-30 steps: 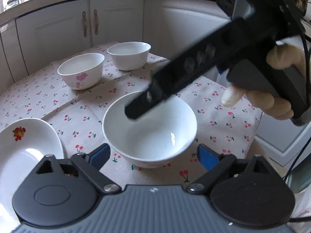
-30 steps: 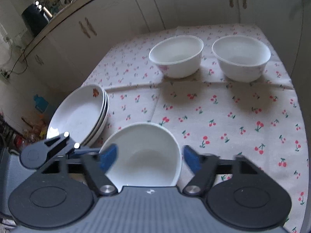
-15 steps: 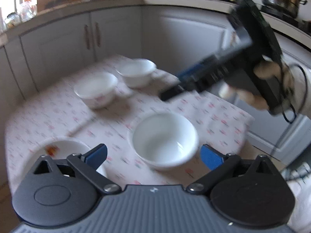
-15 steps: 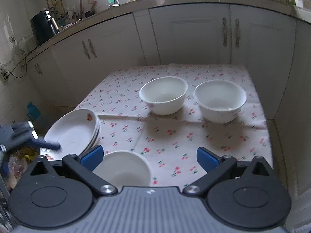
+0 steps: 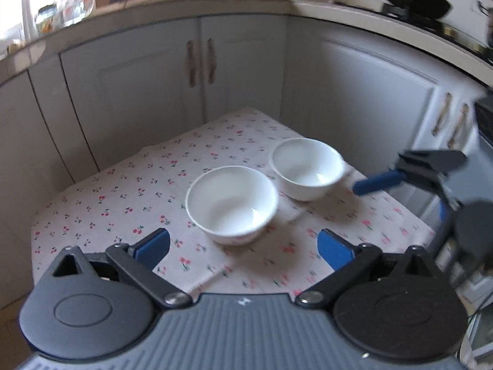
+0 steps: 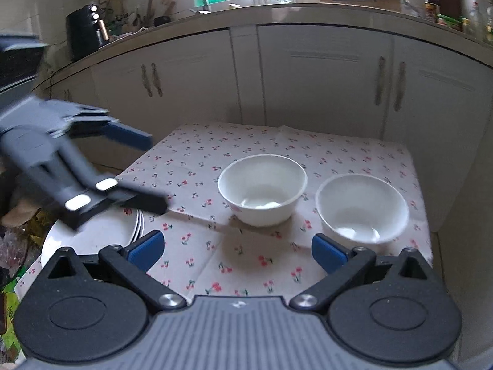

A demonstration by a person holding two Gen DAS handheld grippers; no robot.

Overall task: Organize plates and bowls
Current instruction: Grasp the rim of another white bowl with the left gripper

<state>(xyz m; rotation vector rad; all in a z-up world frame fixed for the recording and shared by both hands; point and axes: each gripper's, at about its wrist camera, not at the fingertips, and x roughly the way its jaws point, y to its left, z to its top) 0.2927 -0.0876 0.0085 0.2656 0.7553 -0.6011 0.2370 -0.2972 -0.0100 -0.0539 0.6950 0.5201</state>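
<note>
Two white bowls stand on the cherry-print tablecloth (image 5: 123,191). In the left wrist view the nearer bowl (image 5: 231,203) has a pink flower mark low on its side, and the farther bowl (image 5: 308,168) is plain. In the right wrist view the same bowls sit at the middle (image 6: 262,188) and right (image 6: 362,208). A stack of white plates (image 6: 92,234) lies at the table's left edge, partly hidden. My left gripper (image 5: 243,246) is open and empty, above the table. My right gripper (image 6: 237,248) is open and empty too. Each gripper shows in the other's view, blurred.
White kitchen cabinets (image 6: 308,77) wrap around behind the table, under a countertop with bottles and an air fryer (image 6: 84,34). A black pan (image 5: 413,1) sits on the stove at the right. The table's right edge drops off close to the cabinets.
Both grippers have lifted and pulled back from the near white bowl, which has dropped out of both views. The views now point at the two far bowls.
</note>
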